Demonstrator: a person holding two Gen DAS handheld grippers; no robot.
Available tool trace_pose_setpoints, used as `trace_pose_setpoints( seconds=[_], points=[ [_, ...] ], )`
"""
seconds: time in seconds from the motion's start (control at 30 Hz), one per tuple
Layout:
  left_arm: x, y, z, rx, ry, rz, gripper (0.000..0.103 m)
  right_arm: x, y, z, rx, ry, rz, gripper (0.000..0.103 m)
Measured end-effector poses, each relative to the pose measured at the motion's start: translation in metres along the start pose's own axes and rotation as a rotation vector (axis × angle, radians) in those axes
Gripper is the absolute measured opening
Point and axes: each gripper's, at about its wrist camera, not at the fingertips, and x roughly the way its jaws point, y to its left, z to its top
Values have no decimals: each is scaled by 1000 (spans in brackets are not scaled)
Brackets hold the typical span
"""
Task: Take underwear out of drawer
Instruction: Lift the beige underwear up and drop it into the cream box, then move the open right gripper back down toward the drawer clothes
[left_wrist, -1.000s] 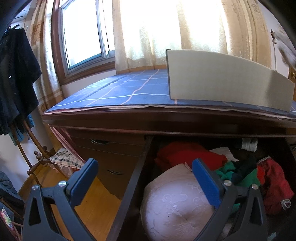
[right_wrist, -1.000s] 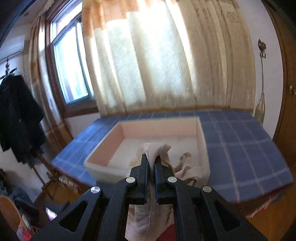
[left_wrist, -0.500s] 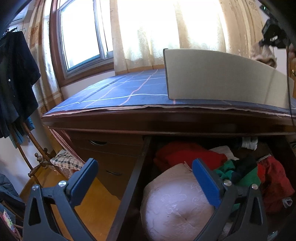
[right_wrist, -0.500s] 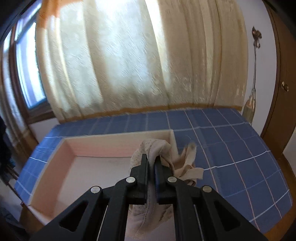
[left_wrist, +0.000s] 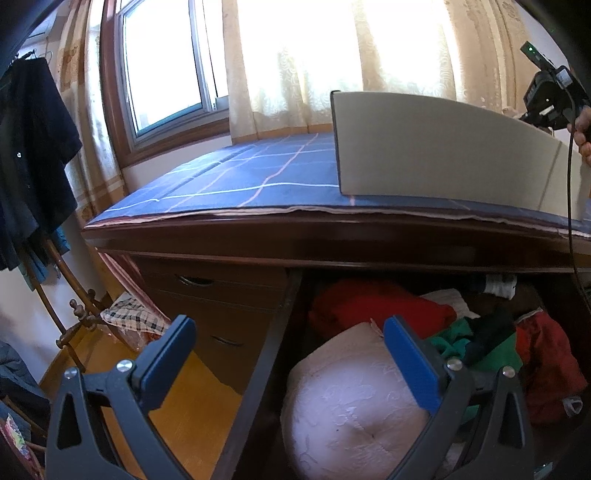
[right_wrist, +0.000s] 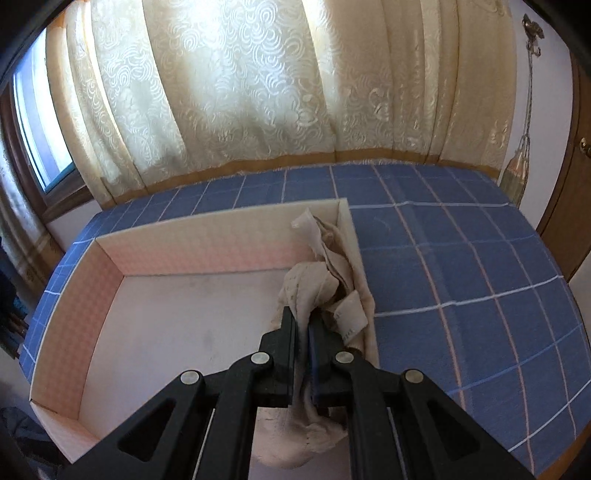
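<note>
Inside the box (right_wrist: 207, 254), crumpled beige underwear (right_wrist: 314, 284) pinched in the closed right claw (right_wrist: 302, 325); left claw (left_wrist: 290, 345) open.

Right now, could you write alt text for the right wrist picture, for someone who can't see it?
A black right gripper is shut on a beige piece of underwear, holding it at the right inner wall of a shallow pale box. The box sits on a blue checked cloth, with cream patterned curtains behind.

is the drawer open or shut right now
Open: the drawer is pulled out under the dresser top, with red clothes and a white cushion showing inside.
</note>
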Motion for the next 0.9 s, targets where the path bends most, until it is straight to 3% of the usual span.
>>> trace_pose_setpoints(
  seconds=[0.1, 0.17, 0.2, 0.23, 0.3, 0.57, 0.7, 0.9],
  points=[
    [-2, -2, -1, 12, -8, 15, 103, 0, -4, -4, 10, 19, 39, 15],
    [-3, -3, -1, 21, -17, 24, 103, -9, -6, -8, 28, -19, 53, 20],
    [-3, -4, -1, 25, -21, 26, 103, -14, -8, -9, 30, -42, 54, 29],
    [-4, -5, -1, 29, -26, 30, 103, -19, -8, -11, 29, -66, 61, 46],
    [-6, -6, -1, 35, -33, 33, 103, -28, -8, -14, 26, -100, 95, 62],
    [-7, -5, 0, 38, -41, 36, 103, -81, -8, -48, 59, -253, 123, 63],
    [-7, -5, 0, 39, -46, 36, 103, -111, -8, -90, 60, -309, 156, 63],
    [-9, -8, -1, 64, -55, 48, 103, -133, -2, -159, 80, -304, 202, 63]
  ],
)
